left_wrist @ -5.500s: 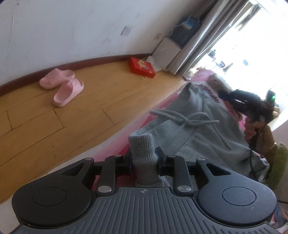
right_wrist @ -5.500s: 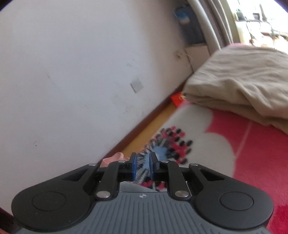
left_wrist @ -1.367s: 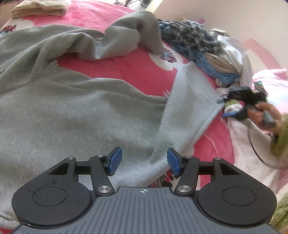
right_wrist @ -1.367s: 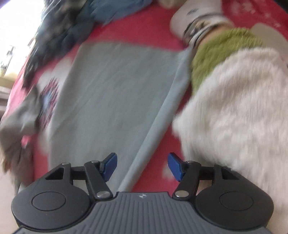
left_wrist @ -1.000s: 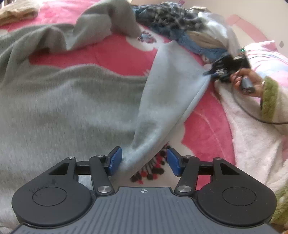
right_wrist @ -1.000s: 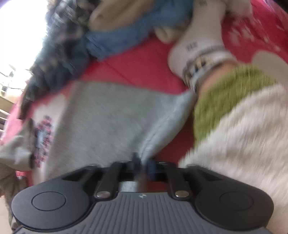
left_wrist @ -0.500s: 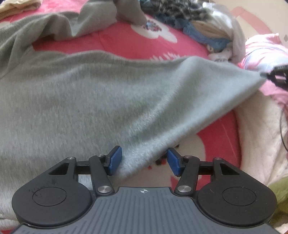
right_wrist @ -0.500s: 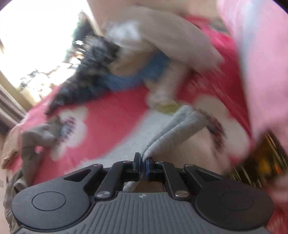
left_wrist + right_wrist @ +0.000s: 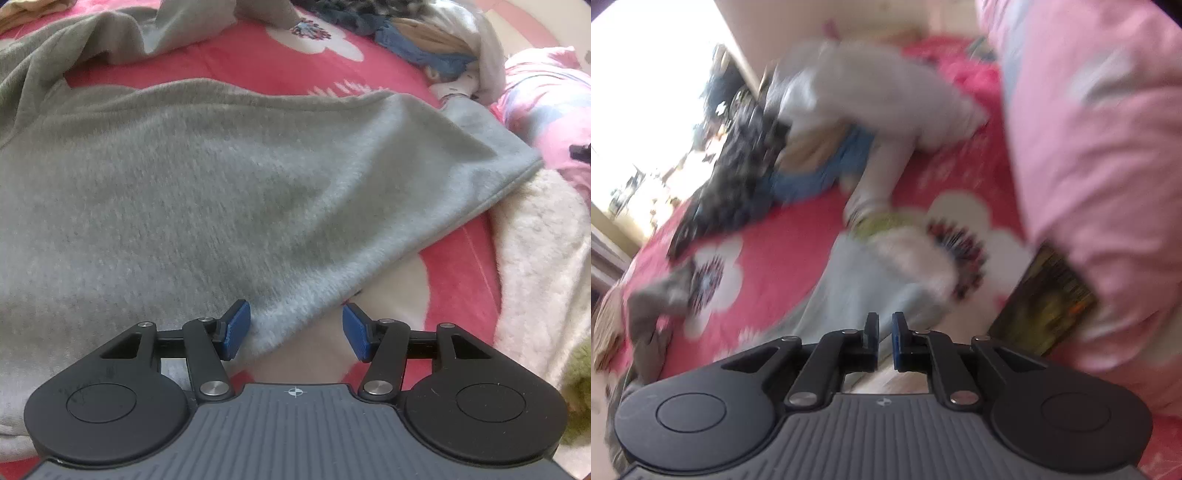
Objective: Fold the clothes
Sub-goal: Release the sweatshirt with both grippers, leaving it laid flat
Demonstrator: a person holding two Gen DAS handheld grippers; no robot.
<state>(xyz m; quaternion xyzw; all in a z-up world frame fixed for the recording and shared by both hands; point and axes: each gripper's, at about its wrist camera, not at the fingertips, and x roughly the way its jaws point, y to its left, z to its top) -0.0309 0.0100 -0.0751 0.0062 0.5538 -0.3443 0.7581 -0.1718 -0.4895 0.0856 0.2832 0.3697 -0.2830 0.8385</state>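
Note:
A grey fleecy garment (image 9: 207, 192) lies spread over the red flowered bedspread (image 9: 258, 66). My left gripper (image 9: 295, 332) hovers low over its near hem. Its jaws stand open, and the hem's edge runs between the blue pads (image 9: 236, 328) without being pressed. In the blurred right wrist view, my right gripper (image 9: 885, 336) is above the garment's far corner (image 9: 857, 291). Its jaws are opening, with a narrow gap and no cloth pinched that I can see. A black tip of the right gripper (image 9: 580, 151) shows past that corner.
A heap of mixed clothes (image 9: 424, 48) lies at the back of the bed, and a pink quilt (image 9: 1089, 147) bulks on the right. A person's white fleece leg (image 9: 543, 266), with green cuff (image 9: 879, 225) and white sock, rests beside the garment's corner. A dark yellowish box (image 9: 1045, 306) lies under the quilt.
The right gripper shut on the garment's folded-over flap, drew it up and out to the right, spreading it flat, and its jaws have now parted slightly. The left gripper barely moved.

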